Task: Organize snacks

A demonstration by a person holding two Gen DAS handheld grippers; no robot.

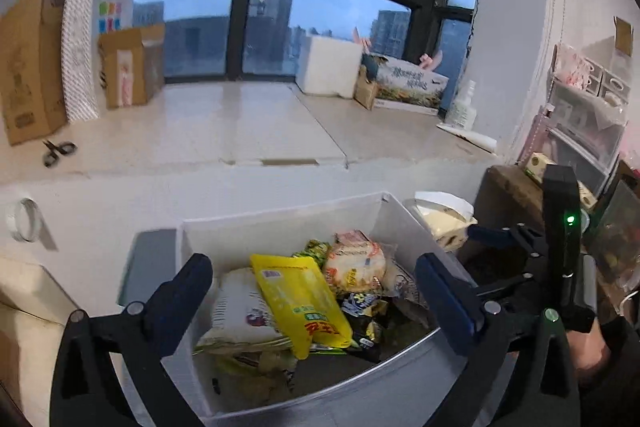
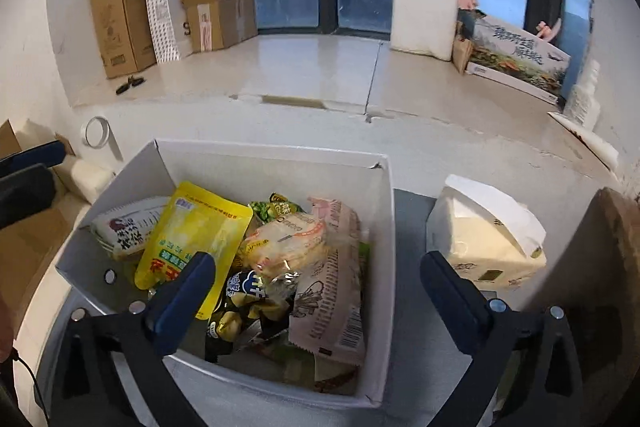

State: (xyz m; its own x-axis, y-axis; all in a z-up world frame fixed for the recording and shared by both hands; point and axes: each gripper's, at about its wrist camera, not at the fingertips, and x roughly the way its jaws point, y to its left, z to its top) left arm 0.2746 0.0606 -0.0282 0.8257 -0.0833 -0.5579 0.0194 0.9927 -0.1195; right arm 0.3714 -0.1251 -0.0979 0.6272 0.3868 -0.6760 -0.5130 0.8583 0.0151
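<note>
Left gripper (image 1: 314, 277) hovers over the white box (image 1: 280, 223), jaws spread wide, holding nothing. Inside the box: white bag (image 2: 124, 227) far left, yellow pouch (image 2: 192, 231) beside it, rice crackers (image 2: 288, 243) right of that. Right gripper (image 2: 316, 277), jaws spread too, above the box's right side.

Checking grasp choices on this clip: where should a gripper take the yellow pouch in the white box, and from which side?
Probably its upper sealed edge, from above. The yellow pouch leans on the other snacks in the white box, top edge raised and free, bottom buried. Both the left gripper and the right gripper are open.
</note>
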